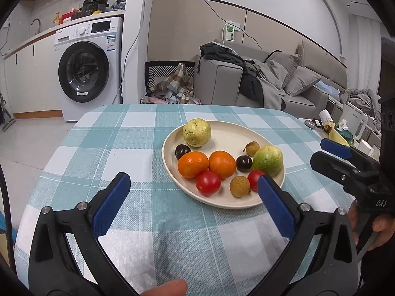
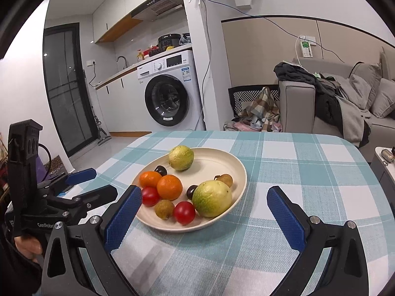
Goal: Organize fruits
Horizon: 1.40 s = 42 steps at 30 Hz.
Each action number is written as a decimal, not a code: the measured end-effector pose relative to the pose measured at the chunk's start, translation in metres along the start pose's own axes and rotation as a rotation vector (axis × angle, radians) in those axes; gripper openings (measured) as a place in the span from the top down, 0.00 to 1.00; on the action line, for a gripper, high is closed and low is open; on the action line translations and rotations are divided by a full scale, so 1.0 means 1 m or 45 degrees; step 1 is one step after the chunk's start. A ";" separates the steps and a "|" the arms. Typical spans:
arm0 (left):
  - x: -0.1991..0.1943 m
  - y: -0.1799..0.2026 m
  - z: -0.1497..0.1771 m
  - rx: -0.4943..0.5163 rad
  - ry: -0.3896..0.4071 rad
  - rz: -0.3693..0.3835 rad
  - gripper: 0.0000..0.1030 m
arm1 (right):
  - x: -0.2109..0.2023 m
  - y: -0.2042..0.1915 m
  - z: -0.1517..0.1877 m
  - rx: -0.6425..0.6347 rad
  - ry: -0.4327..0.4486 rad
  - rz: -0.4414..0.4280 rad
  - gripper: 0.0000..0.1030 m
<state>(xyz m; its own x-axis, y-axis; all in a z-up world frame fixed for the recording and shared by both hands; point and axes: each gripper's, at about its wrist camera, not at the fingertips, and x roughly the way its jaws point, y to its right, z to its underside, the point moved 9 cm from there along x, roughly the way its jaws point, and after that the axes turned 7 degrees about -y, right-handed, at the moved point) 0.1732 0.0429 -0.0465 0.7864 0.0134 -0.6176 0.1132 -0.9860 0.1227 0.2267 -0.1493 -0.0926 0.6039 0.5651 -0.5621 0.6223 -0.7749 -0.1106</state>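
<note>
A cream plate (image 1: pixel 229 130) (image 2: pixel 237 165) sits on the checked tablecloth. On it lie two yellow-green guavas (image 1: pixel 196 132) (image 1: pixel 268 159) (image 2: pixel 181 157) (image 2: pixel 212 198), two oranges (image 1: pixel 193 164) (image 1: pixel 222 164) (image 2: pixel 169 187), two red tomatoes (image 1: pixel 208 182) (image 2: pixel 184 212), two dark plums (image 1: pixel 182 151) (image 2: pixel 161 170) and two brown longans (image 1: pixel 239 186) (image 2: pixel 164 209). My left gripper (image 1: pixel 193 183) is open and empty, just before the plate's near left side. My right gripper (image 2: pixel 206 198) is open and empty, straddling the plate's near right part; it also shows in the left wrist view (image 1: pixel 328 153).
The table (image 1: pixel 128 148) (image 2: pixel 308 167) carries a teal and white checked cloth. Behind stand a washing machine (image 1: pixel 86 69) (image 2: pixel 170 91), a grey sofa with clothes (image 1: pixel 259 81) (image 2: pixel 333 98) and a side table with clutter (image 1: pixel 345 128).
</note>
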 end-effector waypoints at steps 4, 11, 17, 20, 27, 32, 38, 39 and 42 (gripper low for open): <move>-0.007 0.002 0.001 0.005 0.017 0.007 0.00 | -0.009 0.000 0.005 0.004 0.008 -0.016 0.00; -0.013 0.007 0.002 0.033 0.022 0.007 0.00 | -0.012 -0.001 0.007 -0.002 0.007 -0.013 0.00; -0.012 0.008 0.002 0.034 0.022 0.011 0.00 | -0.010 0.000 0.008 0.007 -0.009 -0.014 0.00; -0.012 0.009 0.002 0.035 0.022 0.010 0.00 | -0.011 -0.001 0.008 0.005 -0.013 -0.012 0.00; -0.010 0.009 0.001 0.033 0.018 0.005 0.00 | -0.009 -0.002 0.009 -0.003 -0.017 -0.012 0.00; -0.011 0.009 0.001 0.034 0.016 0.009 0.00 | -0.008 -0.003 0.010 -0.007 -0.020 -0.013 0.00; -0.010 0.009 0.001 0.034 0.017 0.006 0.00 | -0.008 -0.003 0.010 -0.007 -0.021 -0.012 0.00; -0.010 0.009 0.001 0.035 0.017 0.008 0.00 | -0.008 -0.003 0.010 -0.007 -0.020 -0.012 0.00; -0.010 0.008 0.001 0.034 0.016 0.005 0.00 | -0.008 -0.003 0.010 -0.007 -0.021 -0.012 0.00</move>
<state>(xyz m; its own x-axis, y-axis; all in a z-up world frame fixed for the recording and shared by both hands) 0.1654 0.0345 -0.0396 0.7945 0.0116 -0.6072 0.0943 -0.9901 0.1044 0.2151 -0.1548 -0.0956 0.5897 0.5676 -0.5745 0.6307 -0.7680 -0.1114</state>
